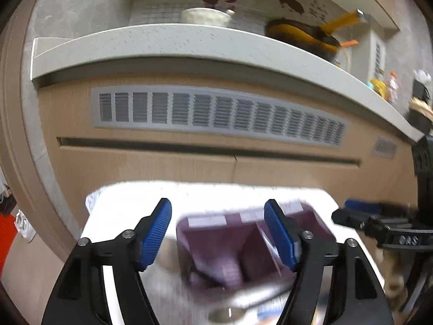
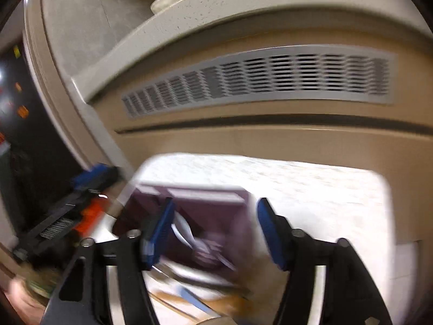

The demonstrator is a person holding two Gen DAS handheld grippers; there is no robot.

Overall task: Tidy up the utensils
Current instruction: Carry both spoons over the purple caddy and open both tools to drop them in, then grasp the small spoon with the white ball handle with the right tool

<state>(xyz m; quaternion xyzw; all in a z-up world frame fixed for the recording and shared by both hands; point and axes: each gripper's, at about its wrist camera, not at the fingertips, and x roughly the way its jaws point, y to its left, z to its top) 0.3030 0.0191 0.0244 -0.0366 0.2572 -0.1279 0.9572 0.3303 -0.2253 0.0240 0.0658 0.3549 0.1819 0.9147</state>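
Observation:
A purple divided organiser box (image 1: 216, 249) stands on a white table (image 1: 121, 205). My left gripper (image 1: 217, 233) hangs open just above and in front of the box, with nothing between its blue pads. A blurred metal spoon (image 1: 230, 312) lies below it near the table's front. In the right wrist view my right gripper (image 2: 213, 233) is also open over the organiser (image 2: 211, 208), which holds a white utensil (image 2: 184, 230). Blurred loose utensils, one with a blue handle (image 2: 194, 302), lie in front of the box. Each gripper shows at the edge of the other's view.
Behind the table (image 2: 311, 189) rises a beige cabinet front with a grey vent grille (image 1: 216, 111). The counter above carries a white bowl (image 1: 205, 16) and a yellow-and-black pan (image 1: 300, 35). A hand (image 2: 19, 295) shows at the lower left.

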